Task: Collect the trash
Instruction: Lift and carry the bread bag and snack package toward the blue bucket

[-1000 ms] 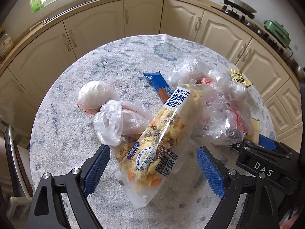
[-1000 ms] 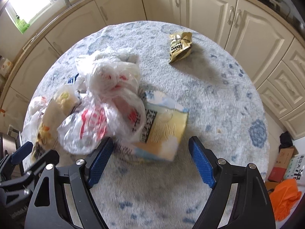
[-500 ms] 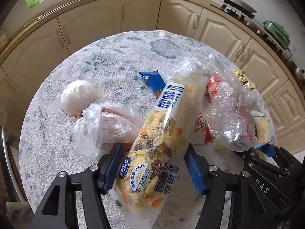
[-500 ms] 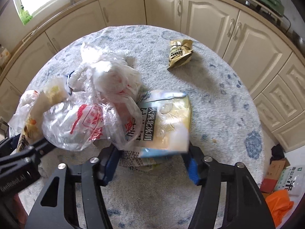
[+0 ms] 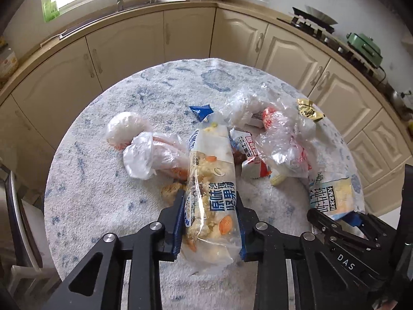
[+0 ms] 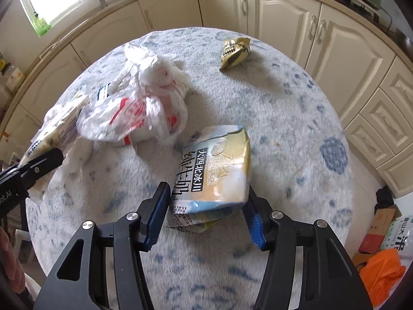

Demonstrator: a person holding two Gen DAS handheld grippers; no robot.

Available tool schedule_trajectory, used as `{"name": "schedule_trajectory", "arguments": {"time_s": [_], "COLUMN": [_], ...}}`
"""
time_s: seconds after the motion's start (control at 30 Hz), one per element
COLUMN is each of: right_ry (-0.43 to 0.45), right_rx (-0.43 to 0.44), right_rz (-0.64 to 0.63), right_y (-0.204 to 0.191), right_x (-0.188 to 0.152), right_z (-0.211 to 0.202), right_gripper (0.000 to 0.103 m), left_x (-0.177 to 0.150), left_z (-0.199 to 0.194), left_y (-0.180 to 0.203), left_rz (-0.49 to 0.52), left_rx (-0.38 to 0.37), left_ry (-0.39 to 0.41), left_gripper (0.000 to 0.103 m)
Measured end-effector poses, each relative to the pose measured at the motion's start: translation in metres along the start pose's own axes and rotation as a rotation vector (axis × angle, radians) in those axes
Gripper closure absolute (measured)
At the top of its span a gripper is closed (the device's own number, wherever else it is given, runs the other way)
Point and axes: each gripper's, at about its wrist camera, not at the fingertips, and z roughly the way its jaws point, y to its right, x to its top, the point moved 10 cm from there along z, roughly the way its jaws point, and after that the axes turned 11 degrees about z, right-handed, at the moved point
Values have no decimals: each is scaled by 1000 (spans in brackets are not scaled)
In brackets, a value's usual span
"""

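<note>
On the round table [image 5: 103,206], my left gripper [image 5: 209,199] has its jaws closing on a clear nut snack bag [image 5: 210,170] with a blue label; both blue pads press its sides. My right gripper [image 6: 207,193] is closing on a yellow and blue milk pack [image 6: 216,165], its pads against both edges. Crumpled clear bags with red print [image 6: 124,113] lie left of the milk pack, apart from it. A knotted white bag [image 5: 144,152], a blue wrapper [image 5: 200,109] and a gold wrapper [image 6: 235,51] lie loose on the table.
A white and blue fleecy cloth covers the table. Cream kitchen cabinets [image 5: 180,33] curve around its far side. A small red and white pack [image 5: 251,162] and a crumbly food piece [image 5: 171,190] lie near the snack bag. An orange bag [image 6: 382,271] and boxes sit on the floor at the right.
Both pairs of jaws have closed in from wide open onto their items. The snack bag now stands straight between the left pads. The milk pack has come out from under the plastic bags.
</note>
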Motion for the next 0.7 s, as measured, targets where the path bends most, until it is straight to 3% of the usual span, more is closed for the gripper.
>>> {"name": "schedule_trajectory", "arguments": {"time_s": [0.17, 0.27, 0.4, 0.6, 0.67, 0.7], "right_ry": [-36, -35, -34, -36, -33, -34], "right_rx": [53, 58, 65, 66, 42, 35], "right_rz": [-11, -32, -46, -72, -63, -55], "right_y": [-4, -6, -6, -4, -1, 1], "right_x": [-36, -57, -83, -104, -103, -102], "right_z": [-17, -27, -39, -49, -48, -47], "right_gripper": [67, 67, 68, 68, 64, 62], "left_x": [-39, -67, -106, -138, -139, -139], "left_z": [-44, -64, -85, -99, -96, -95], "left_y": [11, 15, 19, 15, 11, 8], "left_rz": [3, 6, -20, -49, -63, -71], "left_rx": [-1, 15, -20, -12, -6, 1], "left_ry": [10, 11, -16, -54, -72, -77], "left_gripper": [75, 75, 75, 72, 65, 57]}}
